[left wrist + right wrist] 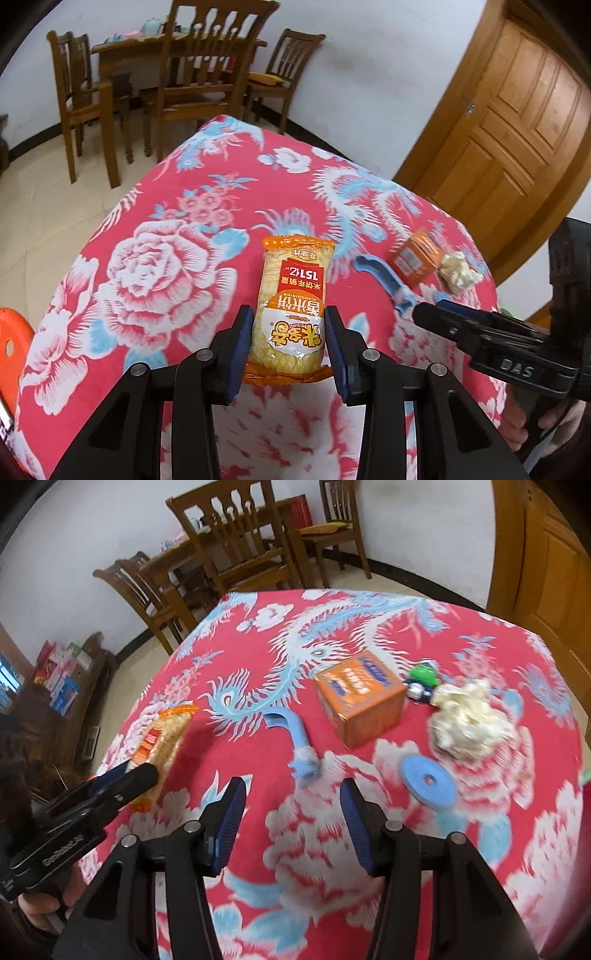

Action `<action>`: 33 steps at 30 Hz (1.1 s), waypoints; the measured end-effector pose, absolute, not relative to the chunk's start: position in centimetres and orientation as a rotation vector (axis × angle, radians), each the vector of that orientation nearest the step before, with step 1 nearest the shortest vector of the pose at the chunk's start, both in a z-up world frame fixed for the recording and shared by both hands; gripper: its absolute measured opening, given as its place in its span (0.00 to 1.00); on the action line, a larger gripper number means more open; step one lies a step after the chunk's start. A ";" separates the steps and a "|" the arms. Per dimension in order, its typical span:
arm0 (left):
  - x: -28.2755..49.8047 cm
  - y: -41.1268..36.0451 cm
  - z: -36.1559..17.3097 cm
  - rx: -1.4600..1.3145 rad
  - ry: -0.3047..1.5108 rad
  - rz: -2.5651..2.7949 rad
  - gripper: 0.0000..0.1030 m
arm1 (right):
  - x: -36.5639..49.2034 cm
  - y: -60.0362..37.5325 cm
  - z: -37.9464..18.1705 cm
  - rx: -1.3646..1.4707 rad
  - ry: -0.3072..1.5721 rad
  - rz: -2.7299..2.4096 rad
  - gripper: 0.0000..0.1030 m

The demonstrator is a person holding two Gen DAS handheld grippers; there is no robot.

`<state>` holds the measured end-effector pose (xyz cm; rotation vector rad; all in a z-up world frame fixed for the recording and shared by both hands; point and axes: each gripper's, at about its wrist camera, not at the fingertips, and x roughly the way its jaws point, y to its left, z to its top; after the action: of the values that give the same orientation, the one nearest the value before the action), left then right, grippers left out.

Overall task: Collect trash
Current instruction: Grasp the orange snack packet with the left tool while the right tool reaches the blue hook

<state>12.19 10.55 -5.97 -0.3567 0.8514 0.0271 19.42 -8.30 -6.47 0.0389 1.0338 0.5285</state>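
My left gripper [289, 325] is shut on an orange and yellow rice cracker packet [291, 295], holding it above the red flowered tablecloth [166, 258]. The packet also shows in the right wrist view [162, 738], clamped in the left gripper [142, 775]. My right gripper [293, 797] is open and empty above the cloth, just short of a blue curved plastic piece [295, 738]. A crumpled white tissue ball [469, 720] lies at the right, next to an orange box [362, 694]. The right gripper [436, 314] shows in the left wrist view.
A blue disc [428, 779] lies near the tissue and a small green toy [424, 679] behind the box. Wooden chairs [207, 74] and a table stand behind, a wooden door [517, 122] to the right. An orange stool [11, 339] sits at the left.
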 end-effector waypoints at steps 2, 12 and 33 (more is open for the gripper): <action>12.5 11.0 -6.3 -0.364 0.855 0.033 0.38 | 20.2 -7.6 -7.1 0.020 1.043 0.517 0.53; 12.9 11.5 -6.9 -0.384 0.861 0.033 0.38 | 21.7 -6.6 -8.5 -0.023 1.040 0.498 0.53; 13.2 10.7 -6.7 -0.379 0.857 0.015 0.38 | 22.3 -6.8 -8.7 -0.055 1.017 0.460 0.19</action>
<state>13.20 10.68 -6.73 -0.3786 0.8575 0.0148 22.27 -6.75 -8.70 -0.0548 1.0173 0.4604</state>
